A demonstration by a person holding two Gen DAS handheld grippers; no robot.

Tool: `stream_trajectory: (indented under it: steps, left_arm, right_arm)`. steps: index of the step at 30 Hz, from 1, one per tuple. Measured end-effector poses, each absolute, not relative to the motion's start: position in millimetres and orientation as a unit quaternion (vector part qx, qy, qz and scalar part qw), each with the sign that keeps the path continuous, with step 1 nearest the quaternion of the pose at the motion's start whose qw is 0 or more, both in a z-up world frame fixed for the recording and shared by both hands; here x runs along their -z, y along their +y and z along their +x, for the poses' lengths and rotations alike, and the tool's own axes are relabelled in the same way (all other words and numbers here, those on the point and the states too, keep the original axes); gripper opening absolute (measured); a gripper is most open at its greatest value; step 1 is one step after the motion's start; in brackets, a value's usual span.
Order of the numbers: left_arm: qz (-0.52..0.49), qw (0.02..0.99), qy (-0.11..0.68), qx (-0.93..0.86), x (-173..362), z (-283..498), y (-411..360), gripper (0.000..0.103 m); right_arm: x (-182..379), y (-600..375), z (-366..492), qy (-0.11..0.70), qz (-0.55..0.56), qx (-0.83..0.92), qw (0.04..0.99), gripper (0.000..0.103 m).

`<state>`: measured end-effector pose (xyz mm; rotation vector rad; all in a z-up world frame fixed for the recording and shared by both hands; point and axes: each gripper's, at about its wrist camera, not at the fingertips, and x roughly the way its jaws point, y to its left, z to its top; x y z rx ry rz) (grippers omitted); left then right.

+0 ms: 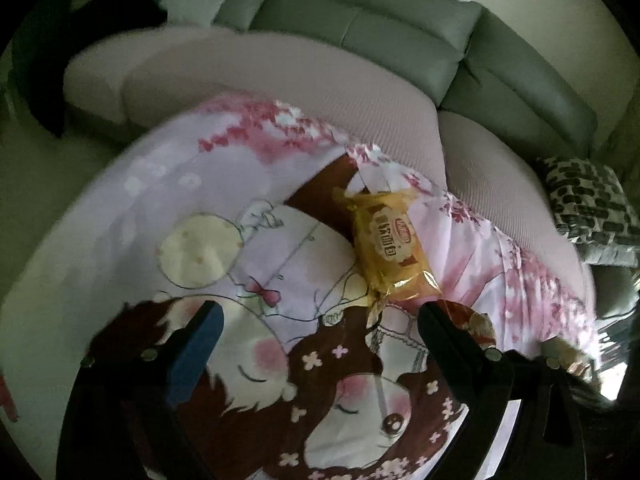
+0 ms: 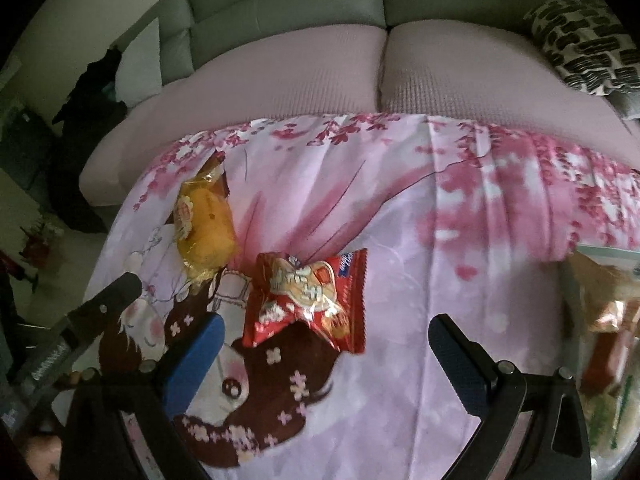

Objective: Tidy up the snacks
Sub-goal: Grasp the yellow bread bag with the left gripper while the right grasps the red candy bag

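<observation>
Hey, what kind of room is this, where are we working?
Most likely a home living room. A grey sofa with a patterned cushion sits behind a surface draped in a pink cartoon-print cloth, where a yellow snack pack and a red snack pack lie.

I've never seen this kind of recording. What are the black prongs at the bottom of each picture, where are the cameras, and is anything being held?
No robot here: a person carries a two-finger gripper in each hand, with a fisheye camera looking along its fingers. The left gripper and right gripper are both open and hold nothing. On the pink printed cloth lie a yellow snack pack and a red snack pack. More packets sit at the right edge, too blurred to identify. A grey sofa stands behind.
</observation>
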<state>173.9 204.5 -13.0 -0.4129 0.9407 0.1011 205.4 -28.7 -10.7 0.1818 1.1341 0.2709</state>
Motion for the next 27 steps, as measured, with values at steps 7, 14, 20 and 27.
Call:
stream_trajectory:
  steps: [7,14,20,27]
  left_arm:
    - [-0.214,0.860,0.464,-0.010,23,206,195,0.097]
    - [-0.202,0.854,0.479,0.013,33,235,175,0.090]
    - [-0.203,0.842,0.499,0.016,45,251,168,0.069]
    - [-0.214,0.831,0.513,0.013,51,254,166,0.052]
  right_arm:
    - [34,-20,225,0.548,0.094,-0.128,0.821,0.103]
    - [44,-21,231,0.550,0.095,-0.125,0.820,0.102]
    - [48,-19,237,0.552,0.099,-0.129,0.818,0.083]
    - [45,-17,234,0.554,0.103,-0.144,0.814,0.060]
